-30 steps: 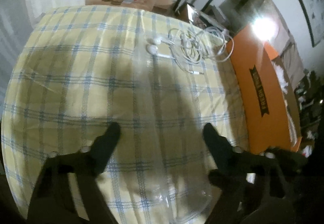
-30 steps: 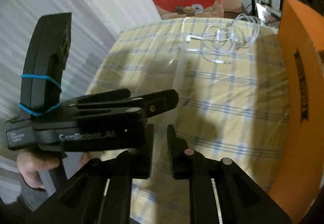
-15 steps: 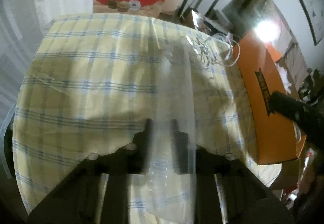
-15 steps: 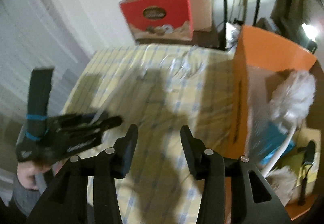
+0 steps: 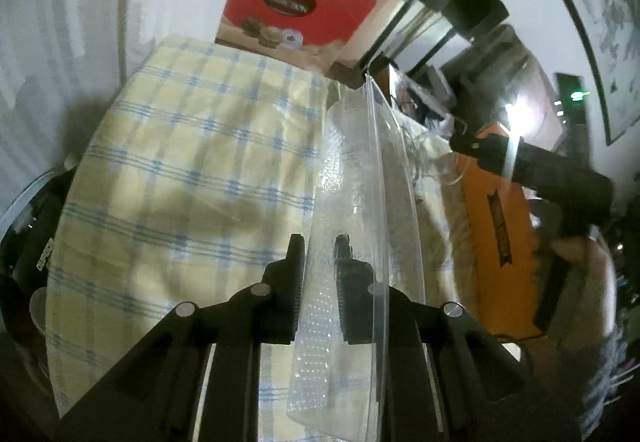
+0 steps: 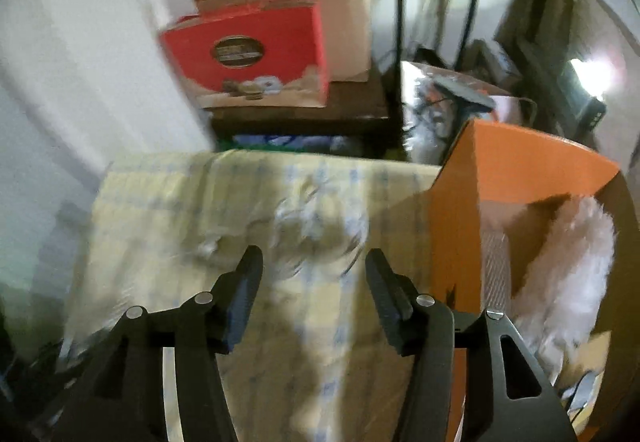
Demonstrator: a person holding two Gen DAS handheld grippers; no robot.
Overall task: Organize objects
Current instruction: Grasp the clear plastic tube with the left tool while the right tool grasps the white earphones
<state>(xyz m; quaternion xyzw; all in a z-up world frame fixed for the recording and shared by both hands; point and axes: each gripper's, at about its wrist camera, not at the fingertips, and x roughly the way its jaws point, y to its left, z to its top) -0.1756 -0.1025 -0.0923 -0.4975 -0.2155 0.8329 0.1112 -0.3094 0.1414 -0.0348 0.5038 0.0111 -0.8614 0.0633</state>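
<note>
Left gripper clamped on a clear plastic bag, pinched near its lower end, the sheet standing up and away beyond the fingertips. Right gripper opening, nothing between the jaws. Just past its fingertips, a tangle of white earphone cable on the checked tablecloth, blurred, so possibly partly under plastic film.

Risks: slick film slipping from so narrow a pinch; the floppy bag sagging or folding shut before anything goes in; loose cable loops snagging on a finger, or only one strand caught and the rest trailing.

Room: open cloth left of the right fingers; orange box wall close on their right, a white fluffy duster inside it. Table's far edge not far beyond the cable, red box behind.
</note>
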